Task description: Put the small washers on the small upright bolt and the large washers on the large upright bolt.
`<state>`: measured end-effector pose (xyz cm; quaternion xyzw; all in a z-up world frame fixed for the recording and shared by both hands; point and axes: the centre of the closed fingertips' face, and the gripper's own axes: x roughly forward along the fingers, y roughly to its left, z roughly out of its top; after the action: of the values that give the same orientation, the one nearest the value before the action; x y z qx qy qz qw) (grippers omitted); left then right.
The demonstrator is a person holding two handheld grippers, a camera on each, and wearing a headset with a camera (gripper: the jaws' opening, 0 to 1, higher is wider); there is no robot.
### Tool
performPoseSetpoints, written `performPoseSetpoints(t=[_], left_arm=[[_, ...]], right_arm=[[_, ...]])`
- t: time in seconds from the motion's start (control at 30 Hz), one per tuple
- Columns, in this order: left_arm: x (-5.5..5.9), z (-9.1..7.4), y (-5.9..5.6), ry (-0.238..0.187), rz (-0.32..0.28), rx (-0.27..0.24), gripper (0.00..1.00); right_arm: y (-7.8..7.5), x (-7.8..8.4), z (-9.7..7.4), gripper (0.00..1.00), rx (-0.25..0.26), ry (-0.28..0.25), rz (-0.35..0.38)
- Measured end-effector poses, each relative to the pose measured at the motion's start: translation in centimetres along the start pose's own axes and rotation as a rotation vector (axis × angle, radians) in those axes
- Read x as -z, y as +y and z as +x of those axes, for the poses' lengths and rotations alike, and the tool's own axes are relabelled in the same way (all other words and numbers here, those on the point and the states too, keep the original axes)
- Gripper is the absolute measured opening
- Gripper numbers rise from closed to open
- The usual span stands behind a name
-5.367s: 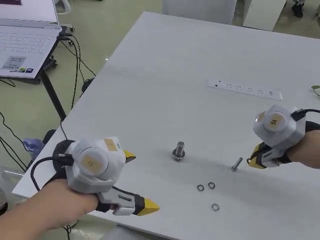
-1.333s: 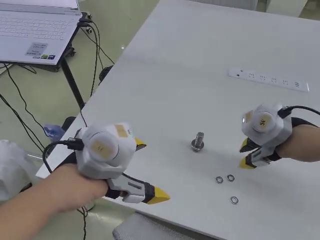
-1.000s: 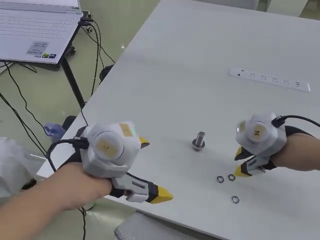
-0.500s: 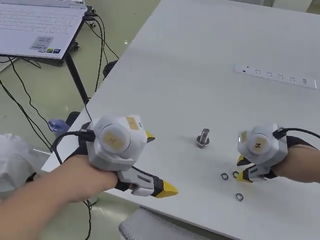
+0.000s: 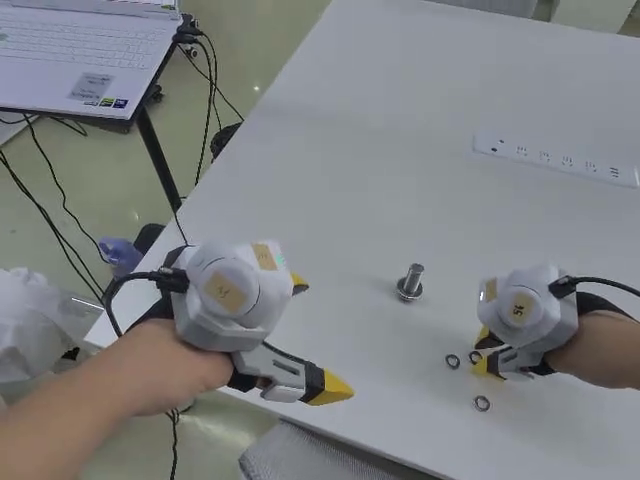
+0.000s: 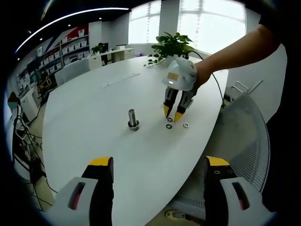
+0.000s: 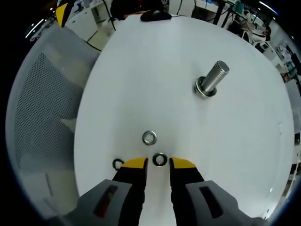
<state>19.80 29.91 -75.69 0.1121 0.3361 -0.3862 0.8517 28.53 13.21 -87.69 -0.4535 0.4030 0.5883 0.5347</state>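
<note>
A large upright bolt (image 5: 411,283) (image 6: 133,119) (image 7: 212,79) stands mid-table with a washer ringing its base. Three small washers lie near the front edge. One of them (image 7: 160,159) (image 5: 475,357) lies flat on the table between the tips of my right gripper (image 7: 159,163) (image 5: 479,356) (image 6: 172,114). Those jaws point down and stand narrowly apart, not touching it. The other two washers (image 7: 149,137) (image 7: 117,164) (image 5: 453,361) (image 5: 482,403) lie close by. My left gripper (image 6: 159,162) (image 5: 316,338) hovers wide open at the table's front left, nothing in it.
A white power strip (image 5: 555,160) lies at the back right of the white table (image 5: 380,120). A laptop (image 5: 80,50) sits on a stand off the table's left, with cables under it. A mesh chair (image 7: 42,117) (image 6: 254,136) stands by the front edge.
My right gripper has come down and forward onto the washers, and its jaws have narrowed around one of them. The left gripper has stayed open in about the same place.
</note>
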Motion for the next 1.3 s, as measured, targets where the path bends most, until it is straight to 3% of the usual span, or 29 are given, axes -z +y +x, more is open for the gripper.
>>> performPoseSetpoints(t=[0.37, 0.57, 0.7, 0.93, 1.3], left_arm=[[0.1, 0.0, -0.2, 0.004, 0.001, 0.003, 0.76], [-0.2, 0.0, -0.3, -0.001, 0.003, 0.004, 0.75], [-0.6, 0.0, -0.5, -0.007, 0.005, 0.006, 0.75], [-0.7, 0.1, -0.7, -0.010, 0.005, 0.010, 0.75], [-0.9, 0.5, -0.7, -0.008, 0.008, 0.015, 0.74]], right_arm=[[-0.1, 0.0, 0.2, 0.14, 0.017, 0.047, -0.023], [-0.3, 0.0, 0.3, 0.13, 0.027, 0.092, 0.003], [-0.4, 0.0, 0.3, 0.12, 0.027, 0.054, 0.097], [-0.3, 0.1, 0.1, 0.12, 0.025, 0.050, 0.115], [0.0, 3.5, -2.4, 0.12, 0.035, 0.044, 0.203]])
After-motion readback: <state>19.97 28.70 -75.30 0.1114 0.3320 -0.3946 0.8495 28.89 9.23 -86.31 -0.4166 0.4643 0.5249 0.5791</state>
